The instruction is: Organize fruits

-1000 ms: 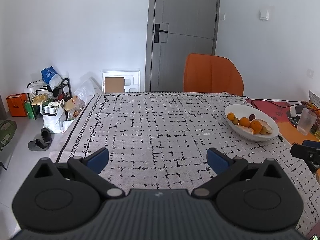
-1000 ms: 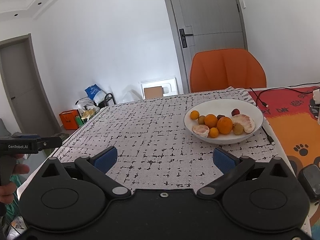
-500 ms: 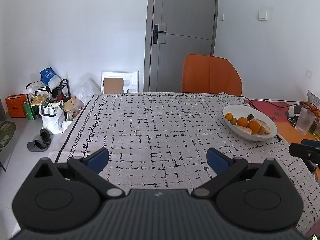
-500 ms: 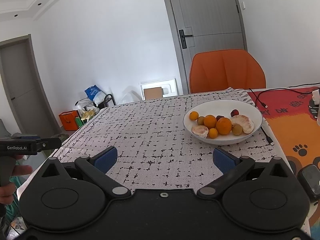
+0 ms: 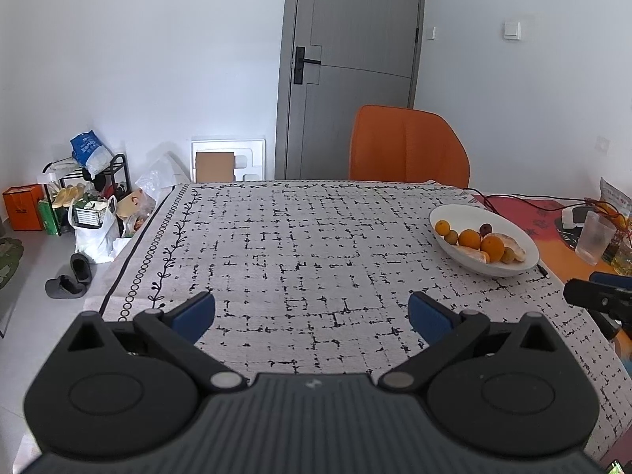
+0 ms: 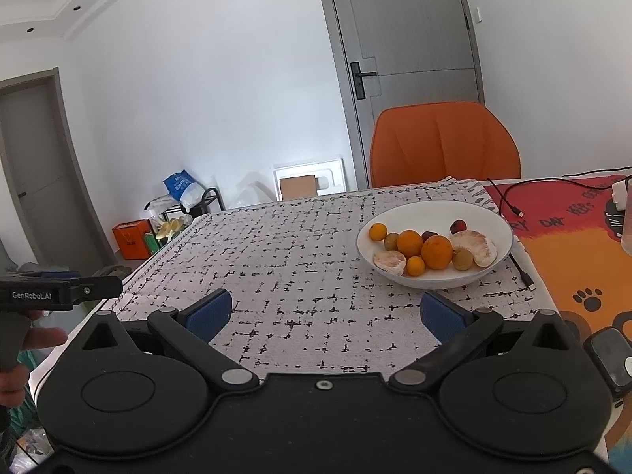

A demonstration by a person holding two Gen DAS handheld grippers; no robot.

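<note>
Tabletop (image 6: 300,252) with gray patterned cloth fills middle of frame. White bowl (image 6: 434,213) at right of middle, fruits (image 6: 436,251) piled inside. Right tool (image 6: 324,314) low in frame, spread wide, holding nothing. Left tool (image 5: 312,314) same, spread, holding nothing.
</note>
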